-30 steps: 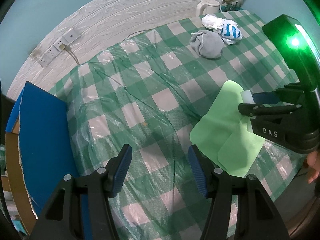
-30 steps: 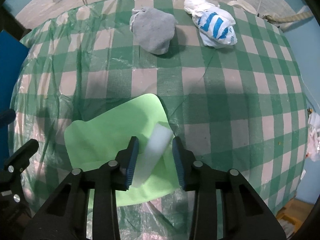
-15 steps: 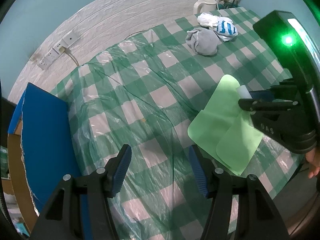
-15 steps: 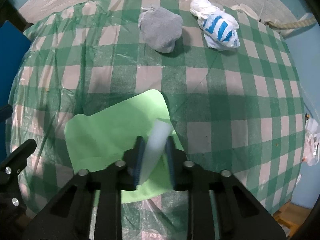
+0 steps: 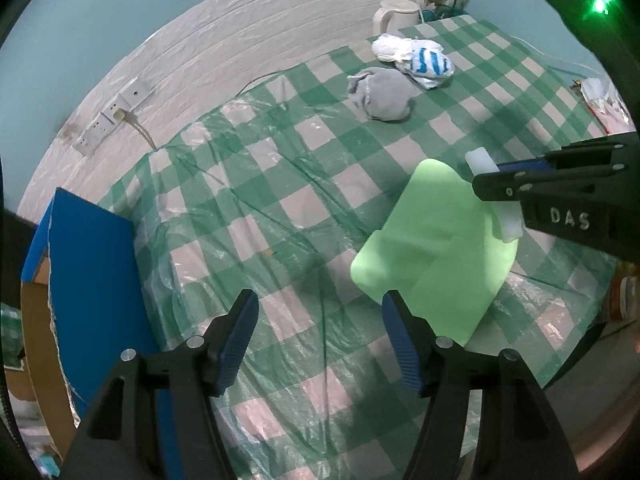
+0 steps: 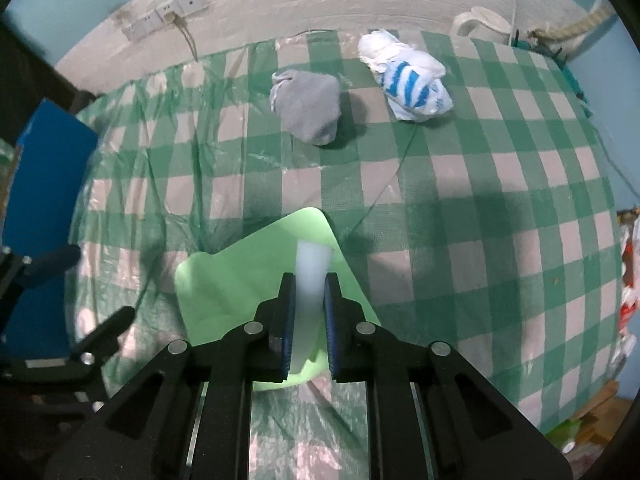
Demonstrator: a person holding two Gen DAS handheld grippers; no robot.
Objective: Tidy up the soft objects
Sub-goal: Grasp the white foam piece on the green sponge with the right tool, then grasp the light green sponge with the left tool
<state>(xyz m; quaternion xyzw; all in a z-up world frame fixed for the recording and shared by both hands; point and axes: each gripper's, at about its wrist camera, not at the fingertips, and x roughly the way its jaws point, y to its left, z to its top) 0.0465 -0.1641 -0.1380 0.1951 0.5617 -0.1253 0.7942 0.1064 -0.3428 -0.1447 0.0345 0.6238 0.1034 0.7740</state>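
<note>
My left gripper (image 5: 318, 334) empty, jaws opening over checked cloth (image 5: 280, 208); my right gripper (image 6: 309, 316) clamped on white foam strip (image 6: 310, 280), above green mat (image 6: 240, 284); grey bundle (image 6: 308, 106) and striped white bundle (image 6: 408, 80) far side, untouched; sorting barely begun; strip pale, squeezed narrow between pads.

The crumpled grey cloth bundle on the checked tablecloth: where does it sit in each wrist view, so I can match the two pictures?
Left wrist view: crumpled grey cloth bundle lies upper right of centre, far across the table.
Right wrist view: the same bundle lies upper centre, slightly left.
Shared landmark: the white and blue-striped cloth bundle sits just right of it and a little farther back in both views.
</note>
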